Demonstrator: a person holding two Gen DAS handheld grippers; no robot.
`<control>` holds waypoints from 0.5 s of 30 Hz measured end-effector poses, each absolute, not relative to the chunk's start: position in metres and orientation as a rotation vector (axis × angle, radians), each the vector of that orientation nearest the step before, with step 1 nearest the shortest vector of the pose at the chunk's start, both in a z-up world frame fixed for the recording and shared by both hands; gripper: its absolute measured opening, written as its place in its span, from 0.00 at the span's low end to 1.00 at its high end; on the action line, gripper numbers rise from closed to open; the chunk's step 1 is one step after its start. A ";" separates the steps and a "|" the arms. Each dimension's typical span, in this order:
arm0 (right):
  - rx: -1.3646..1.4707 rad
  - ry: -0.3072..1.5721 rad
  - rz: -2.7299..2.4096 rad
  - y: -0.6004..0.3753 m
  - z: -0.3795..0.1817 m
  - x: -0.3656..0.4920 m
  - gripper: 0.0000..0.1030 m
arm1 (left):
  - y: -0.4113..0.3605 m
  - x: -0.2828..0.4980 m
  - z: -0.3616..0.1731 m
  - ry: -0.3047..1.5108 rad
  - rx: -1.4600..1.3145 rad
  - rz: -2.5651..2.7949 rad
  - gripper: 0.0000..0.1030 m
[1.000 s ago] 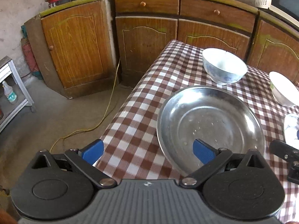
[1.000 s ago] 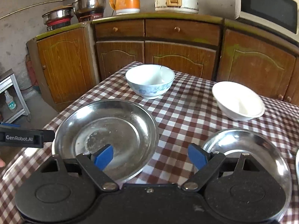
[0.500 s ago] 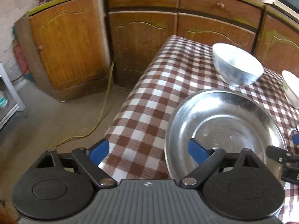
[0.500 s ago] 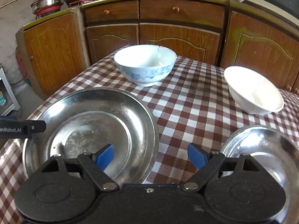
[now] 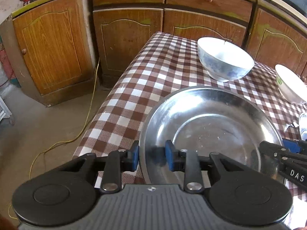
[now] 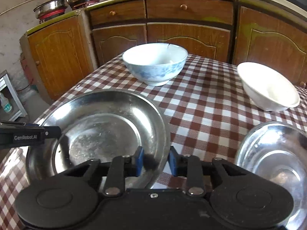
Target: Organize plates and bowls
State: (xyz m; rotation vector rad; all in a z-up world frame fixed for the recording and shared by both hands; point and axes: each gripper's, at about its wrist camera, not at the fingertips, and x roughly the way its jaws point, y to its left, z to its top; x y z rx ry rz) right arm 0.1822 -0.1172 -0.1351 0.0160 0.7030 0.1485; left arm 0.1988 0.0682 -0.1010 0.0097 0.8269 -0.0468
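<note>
A large steel plate (image 5: pixel 211 126) (image 6: pixel 107 132) lies on the checked table. My left gripper (image 5: pixel 151 157) straddles its left rim, jaws partly closed around the edge. My right gripper (image 6: pixel 155 162) straddles its right rim the same way. A blue-patterned white bowl (image 5: pixel 224 63) (image 6: pixel 155 63) stands behind the plate. A plain white bowl (image 6: pixel 268 86) (image 5: pixel 289 85) sits tilted at the far right. A second steel plate (image 6: pixel 272 164) lies at the near right.
The table's left edge (image 5: pixel 107 103) drops to the floor, where a yellow cable (image 5: pixel 84 122) runs. Wooden cabinets (image 6: pixel 188 38) stand close behind the table. A small white rack (image 6: pixel 9 99) stands at the left.
Both grippers moved forward and narrowed from wide open to close around opposite rims of the large steel plate. The plate now looks nearer in both views.
</note>
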 end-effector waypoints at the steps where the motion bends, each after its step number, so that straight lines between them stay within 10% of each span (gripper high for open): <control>1: 0.024 0.693 0.149 -0.120 -0.133 0.180 0.31 | 0.068 0.196 -0.098 0.819 0.008 -0.049 0.28; 15: -0.017 0.574 0.141 -0.132 -0.079 0.117 0.31 | 0.053 0.146 -0.049 0.732 0.008 -0.064 0.28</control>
